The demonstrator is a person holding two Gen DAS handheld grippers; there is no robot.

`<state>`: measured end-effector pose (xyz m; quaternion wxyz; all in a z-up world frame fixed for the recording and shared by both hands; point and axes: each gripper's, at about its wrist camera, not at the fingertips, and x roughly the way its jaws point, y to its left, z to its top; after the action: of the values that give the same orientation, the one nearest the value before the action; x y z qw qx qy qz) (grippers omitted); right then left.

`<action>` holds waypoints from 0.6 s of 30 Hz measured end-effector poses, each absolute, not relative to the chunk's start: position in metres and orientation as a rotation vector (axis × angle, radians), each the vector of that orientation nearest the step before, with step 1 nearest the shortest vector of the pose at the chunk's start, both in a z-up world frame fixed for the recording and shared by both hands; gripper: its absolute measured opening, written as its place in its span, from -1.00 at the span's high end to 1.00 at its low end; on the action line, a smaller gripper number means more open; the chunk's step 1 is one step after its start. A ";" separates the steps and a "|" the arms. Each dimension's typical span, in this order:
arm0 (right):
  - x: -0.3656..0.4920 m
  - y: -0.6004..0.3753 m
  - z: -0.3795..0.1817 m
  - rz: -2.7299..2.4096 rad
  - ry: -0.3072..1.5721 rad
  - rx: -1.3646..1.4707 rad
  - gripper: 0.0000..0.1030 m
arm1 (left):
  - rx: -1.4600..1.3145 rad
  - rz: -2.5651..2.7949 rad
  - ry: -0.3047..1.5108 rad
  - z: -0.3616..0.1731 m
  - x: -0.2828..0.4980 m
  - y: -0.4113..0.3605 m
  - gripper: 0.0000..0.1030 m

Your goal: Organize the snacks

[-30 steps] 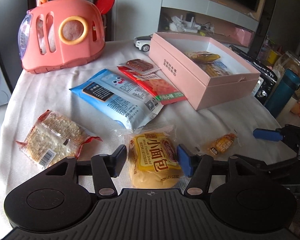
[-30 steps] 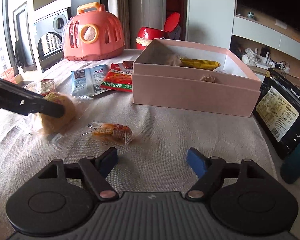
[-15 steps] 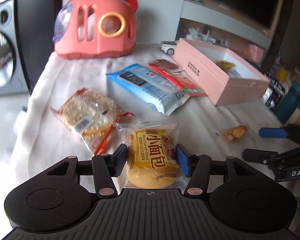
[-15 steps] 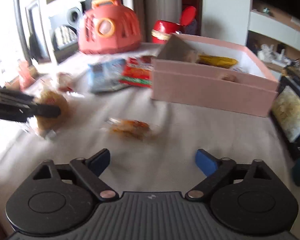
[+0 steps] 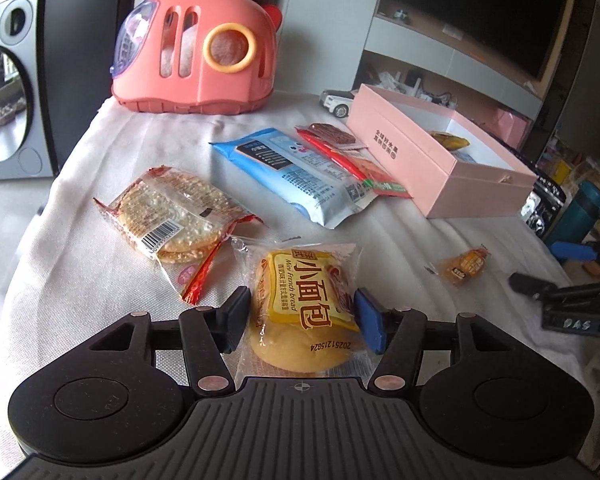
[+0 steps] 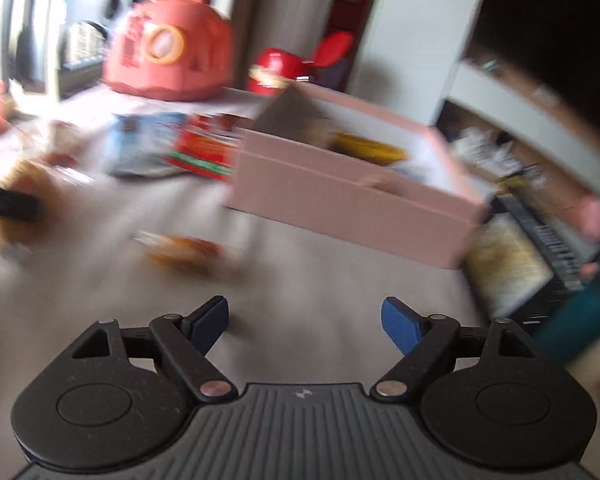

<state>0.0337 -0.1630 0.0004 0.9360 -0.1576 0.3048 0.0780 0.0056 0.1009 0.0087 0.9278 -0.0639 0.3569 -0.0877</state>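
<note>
**Bread packet bracketed but not clamped; a slip or a crushed bun is the risk**

The left hand-held gripper (image 5: 302, 316) is seen straddling the mini French bread packet (image 5: 304, 304), which lies on the cloth-covered counter (image 5: 100, 280) just in front of the camera. Its jaws have just been opening a little, and a thin gap appears on each side, so the packet is judged to be between the pads but not pressed. The right hand-held gripper (image 6: 304, 322) is held apart over bare cloth with nothing between its jaws; its view is blurred.

The open pink box (image 5: 440, 168), where a few snacks already lie, stands well apart from the bread, beyond the blue packet (image 5: 300, 172) and the red packet (image 5: 364, 168).

Several faults can be foreseen. If only the loose wrapper is caught rather than the bun, the packet could slide out during the carry. If the jaws are closed too hard, the soft bread could be squashed. The rice cracker packet (image 5: 172, 216) lies just beside the bread, and its red tail could be snagged or dragged. The small orange candy (image 5: 464, 264) near the right hand-held gripper could be knocked aside.
</note>
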 end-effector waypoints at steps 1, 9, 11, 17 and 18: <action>0.032 -0.167 0.005 0.179 0.622 -0.284 -0.63 | -0.120 -0.179 0.734 0.009 0.005 0.099 -0.22; 0.047 -0.129 0.025 0.366 0.607 -0.122 -0.63 | -0.096 -0.195 0.750 0.009 0.000 0.090 -0.22; 0.059 -0.111 0.020 0.348 0.612 -0.155 -0.58 | -0.104 -0.197 0.750 0.009 0.000 0.091 -0.22; 0.067 -0.109 0.003 0.372 0.685 -0.205 -0.52 | -0.110 -0.197 0.751 0.009 0.000 0.092 -0.22; 0.061 -0.115 0.001 0.378 0.689 -0.214 -0.52 | -0.110 -0.196 0.750 0.009 0.000 0.092 -0.22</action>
<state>0.0609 -0.1151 0.0008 0.9181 -0.1043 0.3352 0.1838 -0.0004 0.0917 0.0094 0.9243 -0.0536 0.3656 -0.0954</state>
